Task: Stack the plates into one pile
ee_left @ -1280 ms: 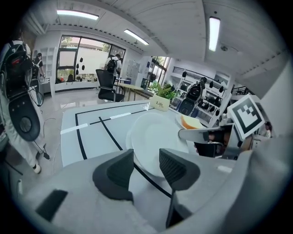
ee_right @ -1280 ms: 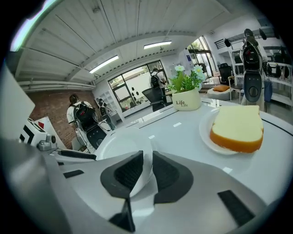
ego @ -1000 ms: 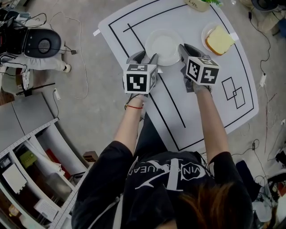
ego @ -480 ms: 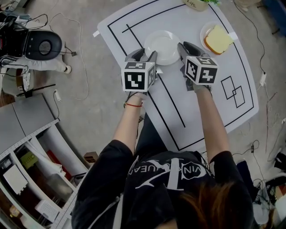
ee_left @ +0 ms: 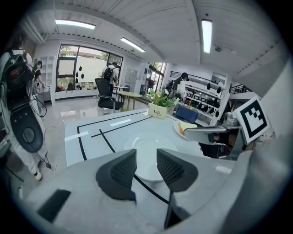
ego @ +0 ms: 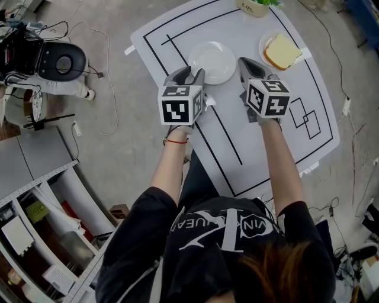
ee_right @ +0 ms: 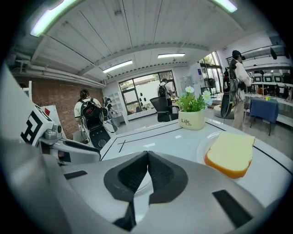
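An empty white plate (ego: 212,61) lies on the white table (ego: 260,142). To its right a second white plate (ego: 265,42) carries a yellow slice (ego: 282,51). My left gripper (ego: 190,74) hovers at the empty plate's near left rim. Its jaws are closing with nothing between them, and the plate (ee_left: 149,151) shows beyond the gap of the left gripper (ee_left: 146,167). My right gripper (ego: 247,65) hangs at the plate's near right rim. In the right gripper view the right gripper (ee_right: 147,171) is shut on nothing, with the yellow slice (ee_right: 230,153) ahead to the right.
A white plant pot (ego: 253,7) stands at the table's far edge, beyond both plates. Black lines run across the tabletop. Left of the table are bare floor, cables and a rolling device (ego: 56,62). Shelving (ego: 41,237) stands at lower left.
Both grippers have lifted a little beside the empty plate, which stays on the table. The left jaws have narrowed.
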Available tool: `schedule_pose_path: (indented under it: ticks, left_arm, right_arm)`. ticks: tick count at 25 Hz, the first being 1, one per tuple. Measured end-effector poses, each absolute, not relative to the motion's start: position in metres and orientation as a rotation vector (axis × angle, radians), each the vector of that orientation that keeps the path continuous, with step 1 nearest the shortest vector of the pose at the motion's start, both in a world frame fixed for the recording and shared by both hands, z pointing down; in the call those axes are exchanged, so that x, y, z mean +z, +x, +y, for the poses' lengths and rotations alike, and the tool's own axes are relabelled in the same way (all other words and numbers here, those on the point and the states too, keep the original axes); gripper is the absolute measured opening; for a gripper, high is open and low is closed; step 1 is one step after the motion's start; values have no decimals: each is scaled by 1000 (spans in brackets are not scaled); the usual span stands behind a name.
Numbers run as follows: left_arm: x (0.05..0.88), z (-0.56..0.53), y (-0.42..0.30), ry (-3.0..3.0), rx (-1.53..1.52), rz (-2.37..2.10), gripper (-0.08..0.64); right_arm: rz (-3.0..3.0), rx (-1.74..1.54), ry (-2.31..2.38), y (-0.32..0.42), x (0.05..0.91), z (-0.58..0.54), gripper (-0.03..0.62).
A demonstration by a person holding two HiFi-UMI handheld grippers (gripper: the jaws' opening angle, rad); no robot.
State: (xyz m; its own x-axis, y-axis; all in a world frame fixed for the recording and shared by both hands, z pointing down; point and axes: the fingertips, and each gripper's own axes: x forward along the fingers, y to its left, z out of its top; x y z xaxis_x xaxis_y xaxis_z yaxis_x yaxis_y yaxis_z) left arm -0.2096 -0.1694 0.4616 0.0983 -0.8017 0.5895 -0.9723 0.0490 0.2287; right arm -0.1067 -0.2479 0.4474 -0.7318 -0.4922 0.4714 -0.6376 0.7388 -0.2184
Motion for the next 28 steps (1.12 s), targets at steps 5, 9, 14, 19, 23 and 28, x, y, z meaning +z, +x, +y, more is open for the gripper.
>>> schedule_pose_path:
  ticks: [5, 9, 14, 19, 23, 28]
  left_arm:
    - [451, -159, -202, 1797, 343, -1768, 112]
    - [439, -148, -198, 1808, 321, -1803, 62]
    - [422, -131, -196, 1793, 262, -1857, 9]
    - [400, -115, -194, 1809, 204, -1909, 9]
    - [385, -100, -191, 1830, 171, -1949, 9]
    - [369, -85, -183, 1852, 156, -2001, 9]
  right_arm:
    - [-2607, 503, 850, -96, 431, -237, 2]
    - [-2671, 478, 825, -90, 411, -224, 2]
    - [-2721, 439, 770, -81, 393, -204, 2]
    - [-2773, 383, 733, -72, 372, -184, 2]
    - [-2808, 338, 682, -66, 358, -166, 2]
    - [-2853, 289, 660, -53, 343, -150, 2]
